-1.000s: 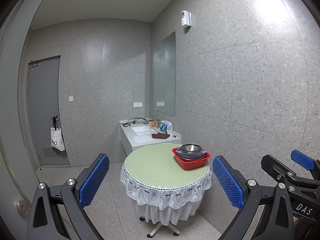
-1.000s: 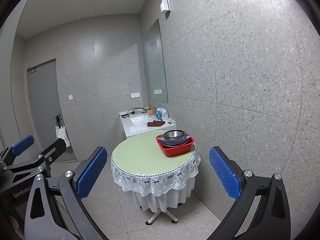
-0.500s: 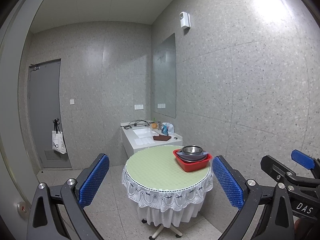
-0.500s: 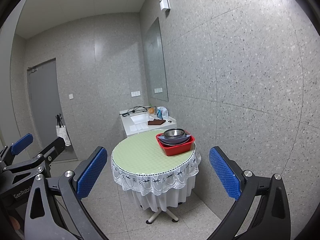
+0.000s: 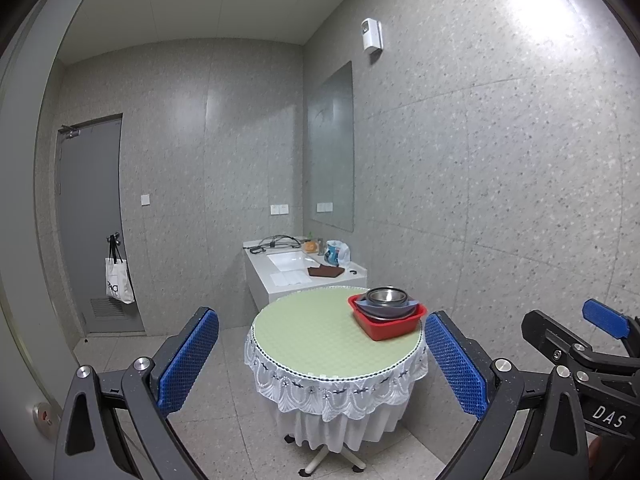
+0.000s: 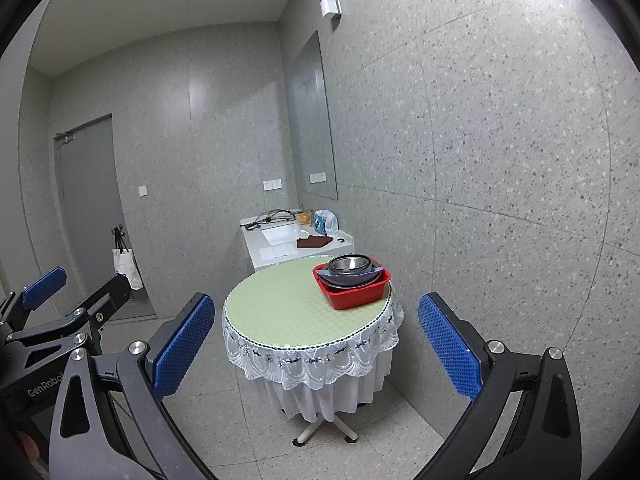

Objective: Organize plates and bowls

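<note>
The room is a grey speckled-tile washroom, with a grey door (image 5: 94,224) at the far left and a mirror (image 5: 332,148) on the right-hand wall. A white vanity counter (image 5: 296,276) with a sink stands below the mirror, carrying a dark folded cloth and a few small items too small to name.

Nearer the cameras stands the round bench (image 5: 320,340), covered in a pale green cloth with a white lace skirt. Most of its top shows nothing on it.

At the bench's far right edge, close to the wall, sits a red plastic tub (image 5: 394,326). Inside it the dishes are nested: a wide grey plate or shallow bowl (image 5: 386,310) below, and a stainless steel bowl (image 5: 387,295) on top. Stacking by size like this keeps the pile low and stable (a sensible way to gather dishes). How many pieces lie beneath I cannot tell. The plates and bowls thus lie together in the tub, which would fit a finished tidy-up as well as a pile waiting to be laid out.

Both tools are held well back from the bench, aimed at it, likely to keep the whole scene in view. The left gripper (image 5: 322,368) has its blue pads spread wide with nothing between them; the right gripper (image 6: 312,348) is likewise wide apart and holds nothing.
</note>
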`<state>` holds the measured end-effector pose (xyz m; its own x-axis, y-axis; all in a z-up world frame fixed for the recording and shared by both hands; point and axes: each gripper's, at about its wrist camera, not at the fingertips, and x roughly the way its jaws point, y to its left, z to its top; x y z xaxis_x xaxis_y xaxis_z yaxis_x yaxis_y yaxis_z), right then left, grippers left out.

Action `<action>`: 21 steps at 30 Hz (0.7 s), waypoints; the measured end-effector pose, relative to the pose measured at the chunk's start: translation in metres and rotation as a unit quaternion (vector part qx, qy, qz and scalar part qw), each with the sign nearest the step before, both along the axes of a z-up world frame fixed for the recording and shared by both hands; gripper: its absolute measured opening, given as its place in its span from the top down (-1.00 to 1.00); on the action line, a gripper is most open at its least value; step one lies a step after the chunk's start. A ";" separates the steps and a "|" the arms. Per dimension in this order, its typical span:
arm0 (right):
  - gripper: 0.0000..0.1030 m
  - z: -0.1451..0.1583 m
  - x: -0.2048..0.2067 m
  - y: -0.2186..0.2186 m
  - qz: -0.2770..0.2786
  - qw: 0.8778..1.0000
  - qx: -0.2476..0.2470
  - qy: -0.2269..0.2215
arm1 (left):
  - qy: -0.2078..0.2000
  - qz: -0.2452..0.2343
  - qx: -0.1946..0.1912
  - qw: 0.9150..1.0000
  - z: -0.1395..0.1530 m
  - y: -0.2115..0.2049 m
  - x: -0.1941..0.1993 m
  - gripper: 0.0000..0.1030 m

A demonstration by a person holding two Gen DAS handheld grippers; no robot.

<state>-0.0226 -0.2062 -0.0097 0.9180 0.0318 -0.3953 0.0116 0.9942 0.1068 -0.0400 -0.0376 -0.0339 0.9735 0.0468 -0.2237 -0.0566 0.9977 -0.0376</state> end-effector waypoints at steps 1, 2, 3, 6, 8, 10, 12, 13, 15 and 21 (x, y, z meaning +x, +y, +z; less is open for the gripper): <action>-1.00 0.000 0.001 0.000 0.001 1.000 0.000 0.001 | 0.000 0.000 0.000 1.000 0.000 0.000 0.001 -0.98; -1.00 -0.001 0.002 -0.001 0.001 1.000 0.000 0.001 | 0.001 0.001 0.000 1.000 0.000 0.001 0.001 -0.98; -1.00 -0.001 0.003 -0.001 0.002 1.000 0.001 0.002 | 0.001 0.001 0.000 1.000 0.000 0.002 0.002 -0.98; -1.00 -0.002 0.006 -0.001 0.003 1.000 0.001 0.003 | 0.002 0.001 0.000 1.000 0.000 0.003 0.004 -0.98; -1.00 -0.002 0.006 -0.001 0.002 1.000 0.001 0.003 | 0.002 0.001 0.000 1.000 0.000 0.004 0.006 -0.98; -1.00 -0.002 0.006 -0.001 0.003 1.000 0.001 0.003 | 0.002 0.001 0.001 1.000 0.000 0.005 0.007 -0.98; -1.00 -0.002 0.006 -0.001 0.003 1.000 0.001 0.003 | 0.002 0.001 0.001 1.000 0.000 0.004 0.006 -0.98; -1.00 -0.003 0.007 -0.001 0.003 1.000 0.002 0.004 | 0.002 0.001 0.001 1.000 0.000 0.004 0.007 -0.98; -1.00 -0.003 0.008 -0.001 0.003 1.000 0.002 0.004 | 0.002 0.001 0.001 1.000 -0.001 0.004 0.007 -0.98; -1.00 -0.003 0.008 -0.001 0.004 1.000 0.002 0.004 | 0.003 0.002 0.001 1.000 -0.001 0.005 0.009 -0.98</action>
<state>-0.0147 -0.2072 -0.0129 0.9146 0.0400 -0.4023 0.0054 0.9938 0.1111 -0.0309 -0.0326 -0.0348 0.9719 0.0504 -0.2298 -0.0599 0.9976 -0.0344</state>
